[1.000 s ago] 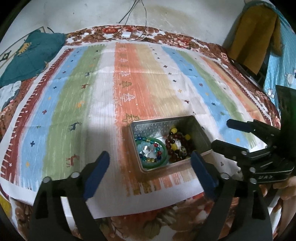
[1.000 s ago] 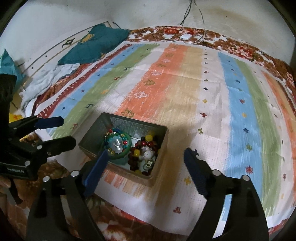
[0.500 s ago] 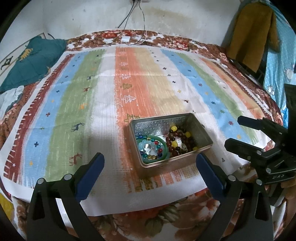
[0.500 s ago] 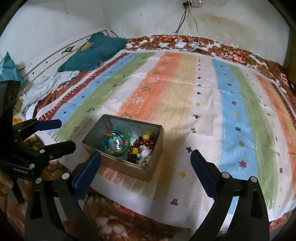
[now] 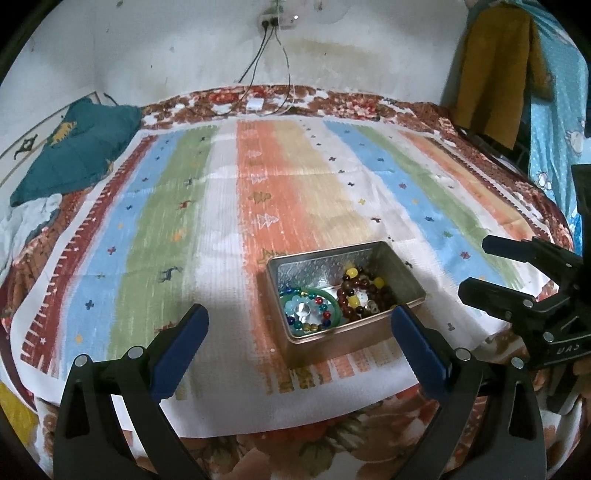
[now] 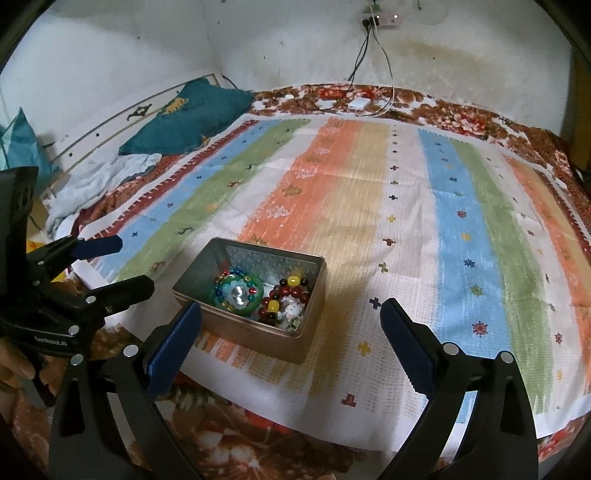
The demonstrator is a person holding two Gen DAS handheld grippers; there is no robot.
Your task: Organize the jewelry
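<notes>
I am holding both claws, left (image 5: 297, 326) and right (image 6: 291, 323), spread and empty; lower centre, a rectangular metal tin (image 5: 334, 338) is cradling glossy beads (image 5: 360, 291).

We look across a bed covered by a brown floral bedspread (image 6: 465, 118), over which lies a white woven cloth with orange, blue and green stripes (image 5: 280, 192), the whole backed by a stained, off-white plaster wall (image 5: 166, 48). A white wall socket (image 6: 384, 16) sends thin dark cables (image 6: 360, 55) down to the bed's far edge. We see a teal quilted cushion (image 6: 192, 118) at the left corner and a mustard-yellow garment (image 5: 495, 70) hanging at the right.
</notes>
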